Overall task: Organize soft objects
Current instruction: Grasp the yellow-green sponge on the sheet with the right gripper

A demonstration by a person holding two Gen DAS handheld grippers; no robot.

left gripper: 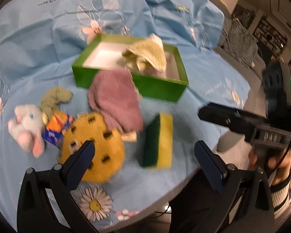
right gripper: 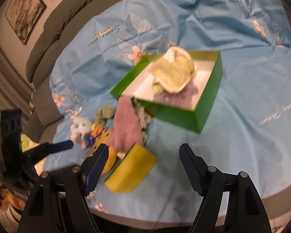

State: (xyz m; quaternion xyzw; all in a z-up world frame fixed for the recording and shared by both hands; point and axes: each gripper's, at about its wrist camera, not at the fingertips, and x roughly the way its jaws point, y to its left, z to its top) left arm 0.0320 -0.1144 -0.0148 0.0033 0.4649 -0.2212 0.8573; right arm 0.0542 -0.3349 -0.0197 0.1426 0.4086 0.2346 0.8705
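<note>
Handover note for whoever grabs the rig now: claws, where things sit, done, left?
Left claw: open, empty, over the yellow holed plush.
Right claw: open, empty, above the sponge.
Done: pale yellow cloth in the green box, a purple cloth under it.
Left: pink cloth leaning on the box front, sponge, holed plush, grey bunny toy, green rag, all on the blue sheet.

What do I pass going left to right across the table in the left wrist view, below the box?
Plush bunny → orange round plush → yellow-green sponge → right gripper.
</note>
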